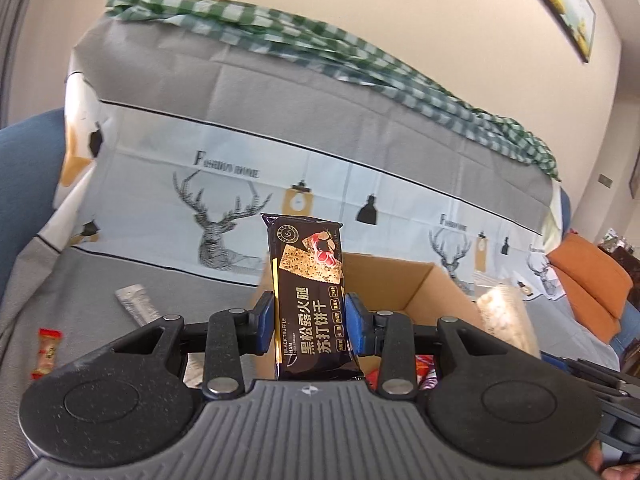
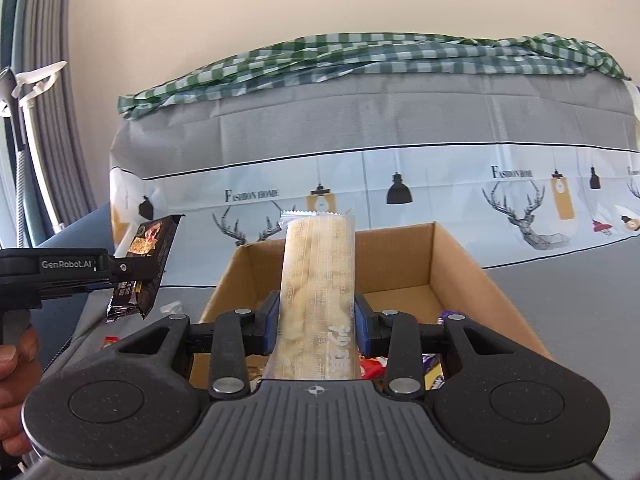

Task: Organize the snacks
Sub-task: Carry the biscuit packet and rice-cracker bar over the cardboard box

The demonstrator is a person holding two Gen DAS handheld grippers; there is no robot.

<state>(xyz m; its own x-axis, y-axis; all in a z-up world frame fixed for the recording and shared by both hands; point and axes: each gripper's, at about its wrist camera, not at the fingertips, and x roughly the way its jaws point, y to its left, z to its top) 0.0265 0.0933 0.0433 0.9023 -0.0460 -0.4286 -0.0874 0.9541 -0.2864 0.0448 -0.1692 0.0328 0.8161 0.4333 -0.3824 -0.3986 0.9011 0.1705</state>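
Nearest the lens, the left claw (image 1: 311, 322) grips a black cracker packet (image 1: 308, 280) upright, while the right claw (image 2: 316, 322) clamps a long clear snack pack (image 2: 318, 280). Just beyond both sits an open cardboard box (image 2: 472, 264) holding wrapped snacks, on a grey deer-print cover (image 2: 400, 128).

Soft even daylight, sharp focus, strong fisheye bending at edges
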